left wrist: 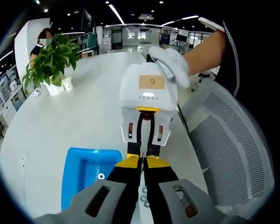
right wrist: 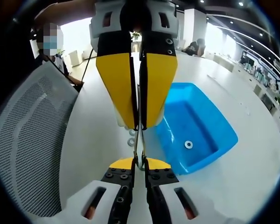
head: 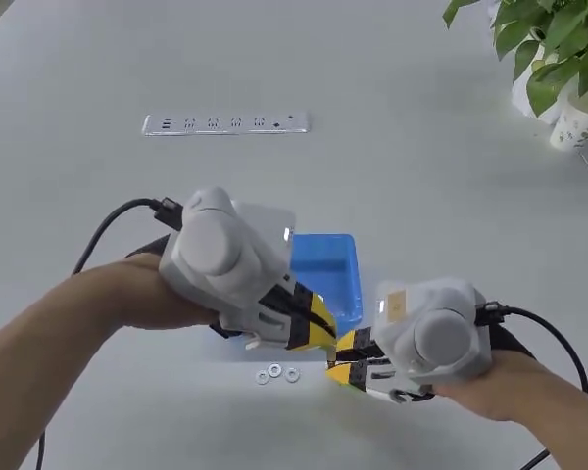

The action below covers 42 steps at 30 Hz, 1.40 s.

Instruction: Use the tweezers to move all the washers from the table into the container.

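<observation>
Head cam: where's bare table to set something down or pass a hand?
Free: white tabletop between the white power strip and the blue plastic container; also right of the container toward the green potted plant. Crowded: the container's near side, where three small metal washers lie beside the left gripper and right gripper, jaws tip to tip.

container [head: 341,262] blue | washers [head: 276,373] silver | left gripper [head: 329,337] pale grey, jaws yellow-black | right gripper [head: 333,365] same | tweezers [right wrist: 139,140] metallic | table [head: 392,147] white | power strip [head: 225,123] white | plant [head: 539,49] green | pot [head: 573,125] white | chair [right wrist: 32,140] grey mesh
</observation>
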Motion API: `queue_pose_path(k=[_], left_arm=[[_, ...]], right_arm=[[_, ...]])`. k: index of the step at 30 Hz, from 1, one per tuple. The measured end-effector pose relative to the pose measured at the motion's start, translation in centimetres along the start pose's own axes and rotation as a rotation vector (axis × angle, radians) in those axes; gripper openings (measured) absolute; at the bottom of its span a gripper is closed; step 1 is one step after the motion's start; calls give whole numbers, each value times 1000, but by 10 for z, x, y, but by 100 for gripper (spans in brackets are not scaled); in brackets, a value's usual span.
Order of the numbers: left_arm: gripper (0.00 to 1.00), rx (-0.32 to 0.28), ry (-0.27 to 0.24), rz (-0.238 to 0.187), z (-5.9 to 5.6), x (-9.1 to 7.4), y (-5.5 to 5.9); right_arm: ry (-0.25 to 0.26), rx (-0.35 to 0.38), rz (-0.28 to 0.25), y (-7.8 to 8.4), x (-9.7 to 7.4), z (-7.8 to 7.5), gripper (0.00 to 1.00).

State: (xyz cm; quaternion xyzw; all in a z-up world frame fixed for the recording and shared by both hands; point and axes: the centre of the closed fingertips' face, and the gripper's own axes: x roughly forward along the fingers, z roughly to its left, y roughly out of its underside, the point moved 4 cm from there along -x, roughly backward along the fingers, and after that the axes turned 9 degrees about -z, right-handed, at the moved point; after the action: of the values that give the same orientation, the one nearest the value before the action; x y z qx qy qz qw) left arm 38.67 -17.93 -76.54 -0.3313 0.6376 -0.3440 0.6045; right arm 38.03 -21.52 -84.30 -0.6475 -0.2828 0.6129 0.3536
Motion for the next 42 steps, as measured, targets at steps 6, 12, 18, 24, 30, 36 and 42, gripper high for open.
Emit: queue_pose_path(k=[6, 12, 18, 24, 30, 36, 42], left_arm=[[6, 8, -8, -7, -1, -4, -4], [6, 13, -14, -10, -2, -9, -9], [6, 13, -23, -16, -5, -16, -15], [6, 18, -29, -16, -6, -22, -21], [6, 26, -37, -18, -6, -28, -27], [6, 24, -49, -25, -6, -35, -34], [6, 26, -55, -19, -5, -40, -39]], right_arm=[[5, -7, -5, -5, -3, 0, 9], [3, -19, -3, -10, -6, 1, 9], [-1, -35, -2, -18, -11, 2, 9], [1, -43, -11, -26, -13, 3, 9], [6, -57, -17, -35, -18, 2, 9], [10, -72, -17, -43, -21, 0, 9], [8, -77, -24, -50, -23, -1, 9]])
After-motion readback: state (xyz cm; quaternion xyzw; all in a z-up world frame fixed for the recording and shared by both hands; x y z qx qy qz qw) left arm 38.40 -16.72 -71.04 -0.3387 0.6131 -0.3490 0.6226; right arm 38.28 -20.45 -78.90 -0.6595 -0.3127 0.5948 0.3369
